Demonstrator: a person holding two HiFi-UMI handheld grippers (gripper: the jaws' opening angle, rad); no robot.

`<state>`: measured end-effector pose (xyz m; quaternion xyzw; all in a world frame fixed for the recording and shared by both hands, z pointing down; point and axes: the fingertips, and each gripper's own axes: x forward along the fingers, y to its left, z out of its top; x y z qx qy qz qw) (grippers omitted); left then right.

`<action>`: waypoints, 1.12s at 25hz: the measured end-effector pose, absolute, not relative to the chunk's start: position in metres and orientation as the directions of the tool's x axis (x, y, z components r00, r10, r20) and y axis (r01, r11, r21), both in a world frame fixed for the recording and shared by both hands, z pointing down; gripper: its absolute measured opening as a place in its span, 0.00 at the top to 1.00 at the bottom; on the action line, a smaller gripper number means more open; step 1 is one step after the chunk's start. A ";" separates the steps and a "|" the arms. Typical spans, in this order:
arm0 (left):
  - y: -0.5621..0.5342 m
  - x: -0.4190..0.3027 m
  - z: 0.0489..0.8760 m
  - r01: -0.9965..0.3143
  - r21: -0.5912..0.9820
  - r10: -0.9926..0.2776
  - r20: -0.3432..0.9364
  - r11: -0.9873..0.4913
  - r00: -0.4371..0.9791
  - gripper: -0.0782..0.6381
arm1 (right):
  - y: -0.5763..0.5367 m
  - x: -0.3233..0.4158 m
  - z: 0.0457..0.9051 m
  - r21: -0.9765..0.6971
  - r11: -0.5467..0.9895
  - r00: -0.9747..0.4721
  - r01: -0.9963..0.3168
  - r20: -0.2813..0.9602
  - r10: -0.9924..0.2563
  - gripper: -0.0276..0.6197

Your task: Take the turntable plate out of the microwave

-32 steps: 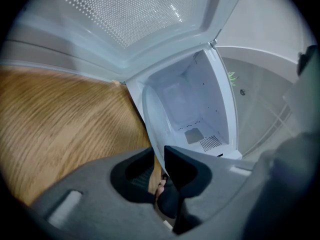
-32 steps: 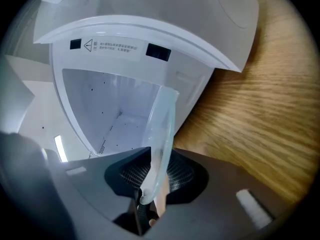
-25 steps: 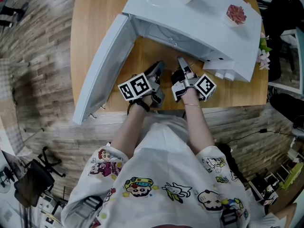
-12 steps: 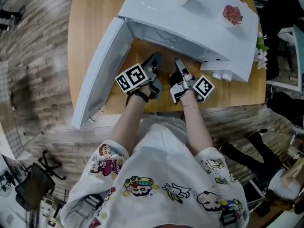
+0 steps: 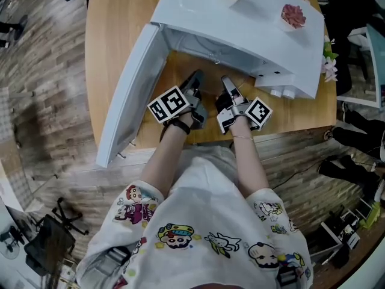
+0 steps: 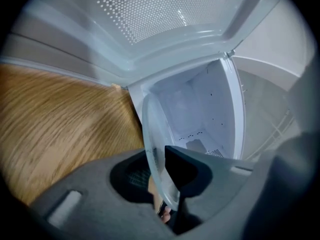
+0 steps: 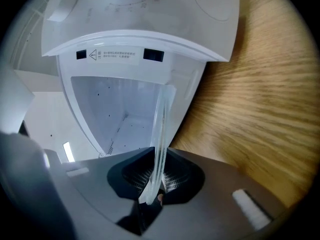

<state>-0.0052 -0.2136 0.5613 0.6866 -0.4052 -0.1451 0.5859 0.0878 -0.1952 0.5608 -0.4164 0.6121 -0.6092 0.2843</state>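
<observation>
- Turntable plate (image 6: 154, 134): clear glass disc with a thickened, rounded rim. Both gripper views show it edge-on as a pale, slightly frosted band. In the head view it is almost invisible against the table (image 5: 114, 23).
- Location of plate: in the air in front of the open cavity (image 6: 200, 109) of the white microwave (image 5: 240, 23), above the table and carried between the two tongs. No view shows whether its far edge has fully cleared the threshold.
- Left tongs (image 5: 195, 80): jaws have just been closing, with the plate rim between them. The rim now appears pinched, the dark inner pad (image 6: 182, 166) against the glass.
- Right tongs (image 5: 228, 84): drawn in close on the opposite side of the rim (image 7: 161, 129), with the ribbed pads flanking the glass on both faces.
- Key relation: the plate spans the gap between the two tongs and reaches forward from them toward the cavity. Each hand holds its own side near the person, and neither is nearer. The disc seems to lie flat, level with the table.
- Door (image 5: 129, 89): swung wide to the left, clear of the withdrawal path.
- Judged next need: draw both hands back evenly. Uneven pull could tilt or twist the glass in the grip.
</observation>
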 end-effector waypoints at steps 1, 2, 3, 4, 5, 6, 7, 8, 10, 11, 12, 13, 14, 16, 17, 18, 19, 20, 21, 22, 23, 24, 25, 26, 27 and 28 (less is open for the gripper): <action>-0.212 -0.006 0.561 -0.383 0.924 -0.726 0.273 0.014 0.632 0.80 | -0.194 0.087 0.560 -0.982 -0.084 -0.490 -0.168 0.157 -0.857 0.88; -0.211 -0.007 0.561 -0.379 0.925 -0.725 0.270 0.013 0.634 0.80 | -0.192 0.086 0.559 -0.982 -0.079 -0.489 -0.174 0.155 -0.858 0.88; -0.209 -0.007 0.561 -0.375 0.927 -0.723 0.267 0.013 0.637 0.80 | -0.191 0.086 0.558 -0.981 -0.074 -0.489 -0.179 0.153 -0.859 0.88; -0.208 -0.007 0.561 -0.372 0.928 -0.722 0.266 0.012 0.639 0.80 | -0.189 0.086 0.558 -0.981 -0.069 -0.489 -0.183 0.152 -0.859 0.88; -0.206 -0.007 0.561 -0.372 0.928 -0.721 0.265 0.010 0.641 0.80 | -0.188 0.086 0.558 -0.980 -0.064 -0.490 -0.186 0.149 -0.859 0.88; -0.206 -0.007 0.561 -0.373 0.928 -0.720 0.264 0.008 0.642 0.80 | -0.188 0.086 0.558 -0.981 -0.060 -0.490 -0.186 0.146 -0.859 0.88; -0.205 -0.007 0.560 -0.375 0.927 -0.720 0.264 0.005 0.642 0.80 | -0.187 0.085 0.558 -0.981 -0.058 -0.489 -0.184 0.143 -0.861 0.88; -0.204 -0.008 0.560 -0.375 0.927 -0.720 0.263 0.004 0.642 0.80 | -0.186 0.085 0.557 -0.982 -0.056 -0.488 -0.182 0.139 -0.862 0.88; -0.200 -0.008 0.560 -0.374 0.927 -0.722 0.264 0.007 0.639 0.80 | -0.182 0.084 0.556 -0.982 -0.052 -0.491 -0.183 0.137 -0.861 0.88; -0.198 -0.008 0.559 -0.373 0.928 -0.725 0.263 0.009 0.637 0.80 | -0.180 0.084 0.556 -0.982 -0.050 -0.495 -0.184 0.137 -0.858 0.88; -0.195 -0.009 0.559 -0.373 0.928 -0.728 0.262 0.009 0.634 0.80 | -0.178 0.084 0.556 -0.982 -0.047 -0.501 -0.184 0.135 -0.855 0.88; -0.194 -0.010 0.558 -0.372 0.928 -0.733 0.258 0.008 0.630 0.80 | -0.176 0.083 0.555 -0.982 -0.042 -0.509 -0.183 0.131 -0.851 0.88; -0.192 -0.011 0.556 -0.372 0.928 -0.738 0.253 0.003 0.626 0.80 | -0.175 0.082 0.553 -0.983 -0.038 -0.517 -0.178 0.126 -0.847 0.88; -0.190 -0.012 0.551 -0.373 0.928 -0.747 0.244 -0.006 0.618 0.81 | -0.172 0.080 0.550 -0.986 -0.034 -0.529 -0.166 0.118 -0.840 0.87; -0.188 -0.012 0.549 -0.373 0.928 -0.752 0.242 -0.006 0.614 0.81 | -0.169 0.080 0.548 -0.986 -0.032 -0.534 -0.163 0.115 -0.838 0.86; -0.185 -0.012 0.547 -0.371 0.928 -0.756 0.240 -0.004 0.609 0.81 | -0.166 0.080 0.547 -0.986 -0.029 -0.538 -0.164 0.114 -0.835 0.86; -0.181 -0.013 0.545 -0.369 0.929 -0.761 0.238 -0.002 0.603 0.81 | -0.163 0.080 0.546 -0.985 -0.026 -0.543 -0.168 0.115 -0.832 0.86; -0.178 -0.013 0.544 -0.369 0.930 -0.766 0.236 -0.001 0.598 0.81 | -0.161 0.080 0.546 -0.985 -0.023 -0.550 -0.174 0.116 -0.827 0.86; -0.174 -0.014 0.543 -0.369 0.929 -0.769 0.235 -0.001 0.594 0.81 | -0.158 0.080 0.545 -0.984 -0.018 -0.557 -0.177 0.115 -0.822 0.86; -0.171 -0.014 0.543 -0.370 0.929 -0.773 0.233 -0.002 0.590 0.81 | -0.156 0.079 0.544 -0.984 -0.015 -0.563 -0.177 0.113 -0.819 0.86; -0.168 -0.015 0.542 -0.370 0.929 -0.775 0.231 -0.004 0.588 0.81 | -0.153 0.079 0.543 -0.984 -0.012 -0.567 -0.176 0.111 -0.816 0.86; -0.164 -0.014 0.542 -0.369 0.930 -0.777 0.229 -0.004 0.586 0.81 | -0.149 0.079 0.543 -0.984 -0.010 -0.570 -0.175 0.110 -0.815 0.86; -0.160 -0.014 0.541 -0.368 0.930 -0.778 0.228 -0.004 0.585 0.81 | -0.145 0.079 0.542 -0.985 -0.009 -0.572 -0.174 0.109 -0.813 0.86; -0.156 -0.014 0.541 -0.368 0.930 -0.779 0.228 -0.004 0.584 0.81 | -0.142 0.079 0.541 -0.985 -0.010 -0.574 -0.171 0.108 -0.812 0.86; -0.152 -0.014 0.540 -0.368 0.930 -0.780 0.227 -0.005 0.583 0.81 | -0.138 0.079 0.541 -0.986 -0.010 -0.576 -0.167 0.106 -0.810 0.86; -0.149 -0.013 0.539 -0.369 0.930 -0.782 0.225 -0.007 0.581 0.81 | -0.135 0.079 0.540 -0.986 -0.011 -0.578 -0.164 0.105 -0.809 0.86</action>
